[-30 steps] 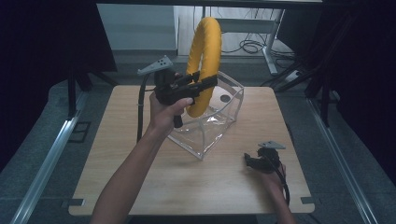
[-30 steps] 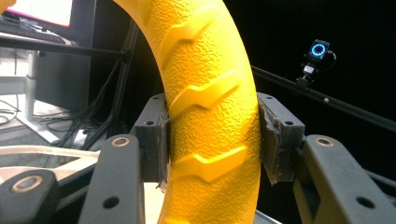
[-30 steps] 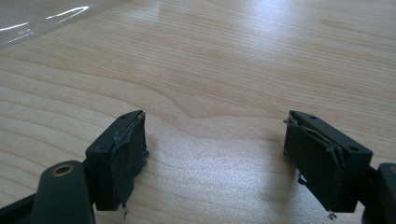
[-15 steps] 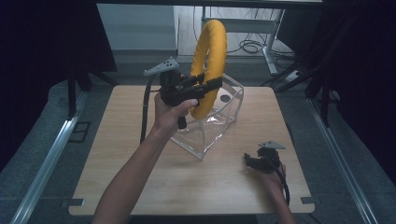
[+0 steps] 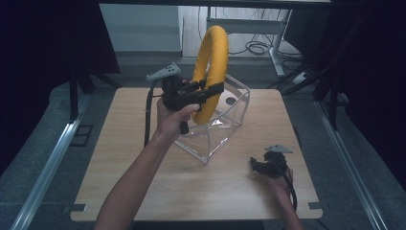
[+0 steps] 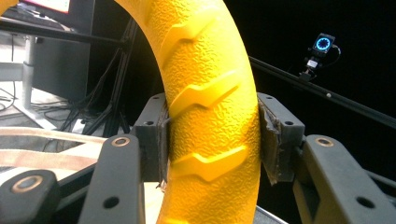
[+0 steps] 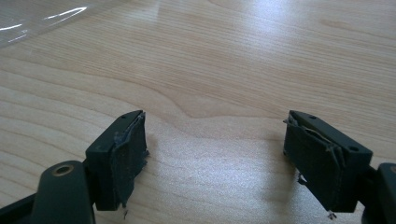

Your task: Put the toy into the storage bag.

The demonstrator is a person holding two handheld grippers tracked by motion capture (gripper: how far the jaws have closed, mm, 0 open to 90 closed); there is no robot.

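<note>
A big yellow ring (image 5: 210,72) with moulded tread ribs stands upright above the clear plastic box (image 5: 230,129) at the back middle of the wooden table (image 5: 143,163). My left gripper (image 5: 213,89) is shut on the ring's lower part; in the left gripper view both pads press the yellow ring (image 6: 210,116) from either side, left gripper (image 6: 212,140). Whether the ring's bottom rests inside the box I cannot tell. My right gripper (image 5: 253,165) rests low at the table's front right, open, right gripper (image 7: 215,154) with bare wood between its pads.
The clear box's near corner (image 7: 42,18) lies up and left of the right gripper. A black cable (image 5: 147,115) hangs from the left gripper to the table. Dark stands, cables and a metal frame (image 5: 277,52) lie beyond the far edge.
The left hand has lifted the ring slightly and shifted it a little to the right over the box. The right hand and its gripper have stayed put.
</note>
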